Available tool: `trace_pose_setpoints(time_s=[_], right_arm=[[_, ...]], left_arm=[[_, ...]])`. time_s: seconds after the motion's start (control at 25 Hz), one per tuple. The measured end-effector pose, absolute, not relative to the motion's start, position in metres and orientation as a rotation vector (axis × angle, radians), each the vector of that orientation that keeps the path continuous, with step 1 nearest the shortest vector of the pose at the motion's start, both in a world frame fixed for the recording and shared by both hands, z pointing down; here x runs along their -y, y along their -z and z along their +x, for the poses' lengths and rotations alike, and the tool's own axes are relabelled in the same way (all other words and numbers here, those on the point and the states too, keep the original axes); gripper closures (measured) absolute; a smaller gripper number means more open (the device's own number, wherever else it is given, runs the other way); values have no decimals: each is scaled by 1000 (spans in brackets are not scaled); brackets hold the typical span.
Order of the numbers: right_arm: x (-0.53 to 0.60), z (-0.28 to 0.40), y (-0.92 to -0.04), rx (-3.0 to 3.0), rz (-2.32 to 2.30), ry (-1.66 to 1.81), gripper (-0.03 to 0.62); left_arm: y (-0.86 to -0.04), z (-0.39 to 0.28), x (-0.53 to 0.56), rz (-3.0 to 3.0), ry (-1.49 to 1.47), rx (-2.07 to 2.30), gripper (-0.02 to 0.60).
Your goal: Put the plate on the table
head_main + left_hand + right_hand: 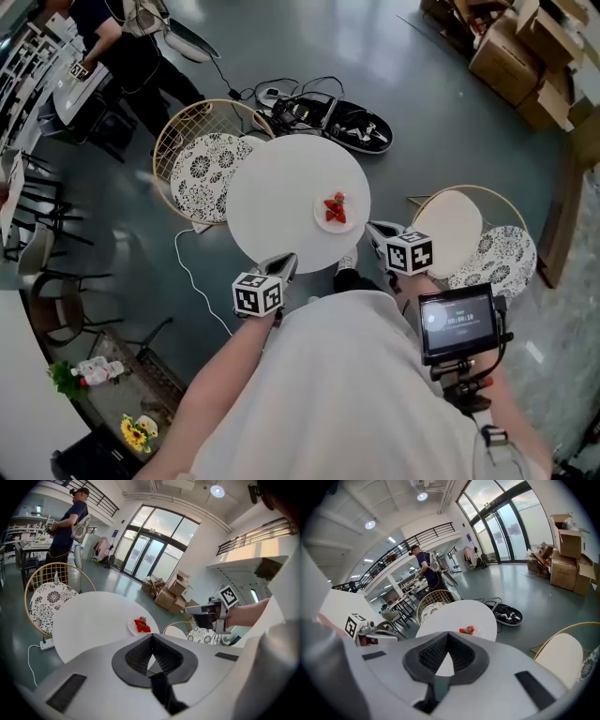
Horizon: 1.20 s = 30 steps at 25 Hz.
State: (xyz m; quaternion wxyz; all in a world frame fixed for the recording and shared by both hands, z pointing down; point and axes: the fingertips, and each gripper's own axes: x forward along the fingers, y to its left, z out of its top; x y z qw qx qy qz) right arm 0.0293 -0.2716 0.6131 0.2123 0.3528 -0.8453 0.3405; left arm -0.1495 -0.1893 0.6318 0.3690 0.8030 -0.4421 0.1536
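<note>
Head view puts your left claw (286,263) just off the near edge of the round white tabletop (272,183), with your right claw (375,231) just off its near right edge. Left gripper view shows that claw's jaws together at the tips, with nothing between them. Right gripper view shows the same for the right claw: jaws together and empty.

The plate (335,214) sits flat on the tabletop, toward its right side, with strawberries (335,207) on it. It is apart from both claws and nearer your right one.

A wire chair (202,159) with a patterned cushion is pushed against the tabletop's far left edge. A second chair (457,228) stands just beyond your right claw. On the floor past the tabletop lies an open black case (352,124) with cables. Cardboard boxes (525,56) are stacked at the far right, and a person (122,42) stands at the far left.
</note>
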Motion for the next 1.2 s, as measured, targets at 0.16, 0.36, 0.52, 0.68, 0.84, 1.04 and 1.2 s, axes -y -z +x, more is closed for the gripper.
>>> trace_pose_setpoints(time_s=[0.16,0.36,0.52,0.68,0.84,1.04,1.2], right_arm=[[252,30,-600,2397,970,-963,591],[218,15,-601,2433,924,-984,591],[192,20,-597,2432,912,-990,591],[174,22,-595,2441,915,-1000,591],[158,14,-592,2450,927,-1006,591],[154,10,-593,2458,921,-994,591],[156,11,-593,2467,930,-999,591]], left_arm=[[-625,-143,173,2110,-396,1106,576],[-616,-142,158,2169,-387,1074,577],[-610,-124,149,2208,-378,1033,577],[-610,-117,138,2220,-384,1002,577],[-610,-125,125,2223,-382,991,577],[-611,-128,123,2226,-377,992,577],[-613,-125,123,2228,-385,985,577]])
